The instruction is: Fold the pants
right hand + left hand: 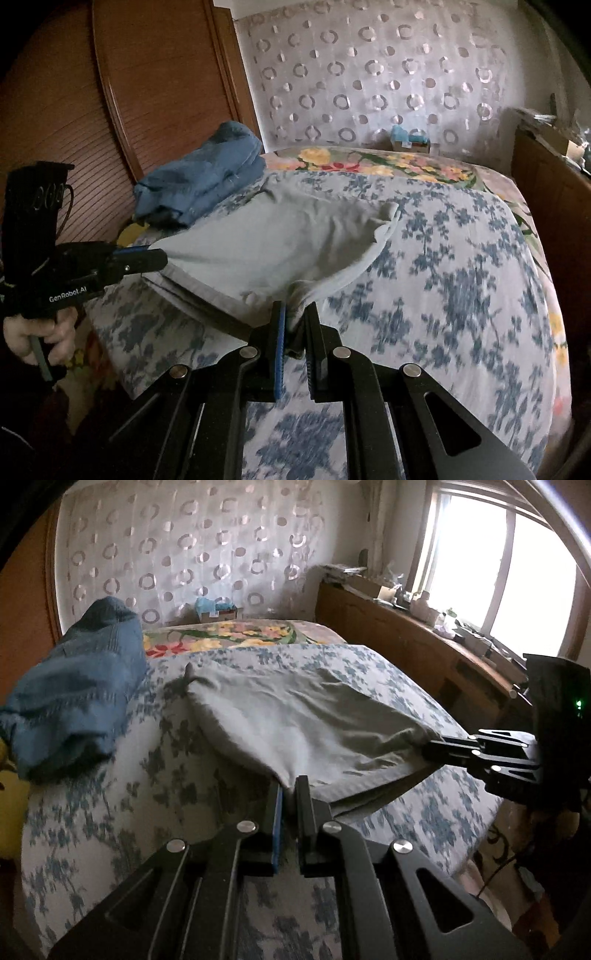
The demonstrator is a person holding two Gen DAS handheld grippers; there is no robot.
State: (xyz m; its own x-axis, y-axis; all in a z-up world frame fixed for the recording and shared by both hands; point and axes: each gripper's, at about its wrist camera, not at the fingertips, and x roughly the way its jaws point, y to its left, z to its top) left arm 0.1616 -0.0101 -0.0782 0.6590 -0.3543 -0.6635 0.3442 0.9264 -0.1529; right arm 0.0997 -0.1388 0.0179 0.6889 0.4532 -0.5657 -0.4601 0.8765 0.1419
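Grey-green pants (295, 720) lie spread on the blue-flowered bedcover (110, 812), lifted at their near edge. My left gripper (290, 786) is shut on the near left corner of the pants. My right gripper (295, 317) is shut on the near right corner, with cloth bunched between its fingers. In the left wrist view the right gripper (432, 751) comes in from the right, pinching the pants edge. In the right wrist view the left gripper (159, 258) comes in from the left, holding the pants (277, 240).
A pile of folded blue clothes (74, 694) sits on the bed's far left, also seen in the right wrist view (207, 170). A wooden sideboard (406, 642) runs along the right under the window. A wooden louvred door (110, 110) stands left of the bed.
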